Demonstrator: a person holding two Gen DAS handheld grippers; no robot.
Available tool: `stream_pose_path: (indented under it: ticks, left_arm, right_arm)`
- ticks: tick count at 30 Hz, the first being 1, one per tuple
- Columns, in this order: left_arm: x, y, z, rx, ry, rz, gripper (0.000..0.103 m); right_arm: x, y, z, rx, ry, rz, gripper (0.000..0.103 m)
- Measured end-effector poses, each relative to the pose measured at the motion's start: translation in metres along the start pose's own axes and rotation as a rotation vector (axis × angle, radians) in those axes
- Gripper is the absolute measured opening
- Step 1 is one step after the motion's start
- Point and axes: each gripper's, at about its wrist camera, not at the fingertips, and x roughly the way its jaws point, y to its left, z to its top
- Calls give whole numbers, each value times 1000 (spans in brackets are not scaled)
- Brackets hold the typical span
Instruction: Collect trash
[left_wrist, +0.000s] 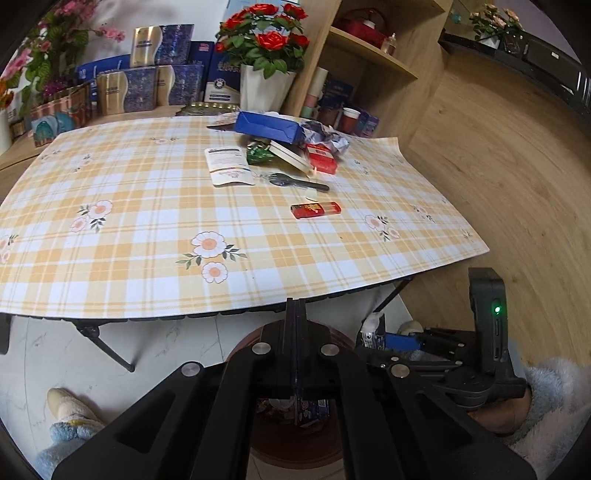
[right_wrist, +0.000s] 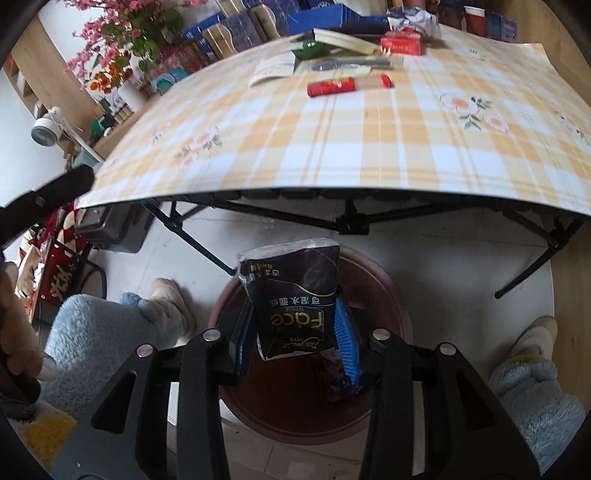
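Right tool (right_wrist: 295, 325) was clamped on a dark tissue pack (right_wrist: 295, 299), partly open around it, blue pads (right_wrist: 345, 339) pressing its sides. Pack hung upright over the brown bin (right_wrist: 391, 295), which stood on the pale floor (right_wrist: 443, 251) just in front of the tabletop's near edge. Some wrappers already lay in the bin; I couldn't tell which kind.

Left tool (left_wrist: 296, 325) was fully closed, nothing between its fingers. It pointed down over the same bin (left_wrist: 340, 339), with the right tool (left_wrist: 406, 341) and its pack just beside it on the right in the left wrist view.

A person's fuzzy blue sleeve (left_wrist: 550, 398) and slippers (right_wrist: 173, 299) flanked the bin.

Checked tablecloth (left_wrist: 147, 206) covered the tabletop. Rest of the trash sat toward the far right corner:
- red wrapper (left_wrist: 316, 209), nearest, lying alone
- black plastic fork (left_wrist: 299, 181) behind it
- white packet (left_wrist: 229, 167) left of the fork
- green wrapper (left_wrist: 258, 152), red box (left_wrist: 322, 158), blue box (left_wrist: 267, 127), crumpled paper (left_wrist: 328, 138) piled at the far edge

Near half of the tabletop carried no trash.
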Motion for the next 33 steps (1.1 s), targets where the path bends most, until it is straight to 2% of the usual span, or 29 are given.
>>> stream_pose_path:
  ticks: [2,6,12,14,15,16,17,19,22,27,33]
  left_arm:
    - [-1,1,-2,-6,-2,11,0]
    - [0,3,-7,-15,9,24,0]
    - [2,4,-12,-14,25,46,4]
    - [3,5,-12,-14,28,57,20]
    - [3,6,-11,-16,24,56,37]
    - [2,6,-11,-18,16,55,47]
    - [2,6,-10,-18,10,55,51]
    - [4,6,-7,-8,9,66,69]
    - [6,7,-1,7,-3,84,89]
    - [24,14,22,24,20,122,94]
    - [65,36,77,-11,23,147,94]
  right_arm:
    - [3,-2,-1,8,15,-4,42]
    - [4,-3,-6,15,28,-9,52]
    - [-5,-1,-1,12,-8,-32,88]
    - [-9,-4,2,19,-26,-42,91]
    - [-11,-6,4,26,-36,-48,94]
    - [-12,-7,5,31,-42,-51,95]
    - [-14,-9,7,38,-49,-53,95]
    - [-17,-13,10,54,-61,-57,96]
    - [-23,-21,16,75,-83,-70,97]
    - [-32,-34,30,99,-119,-92,97]
    - [-40,-46,51,116,-163,-108,97]
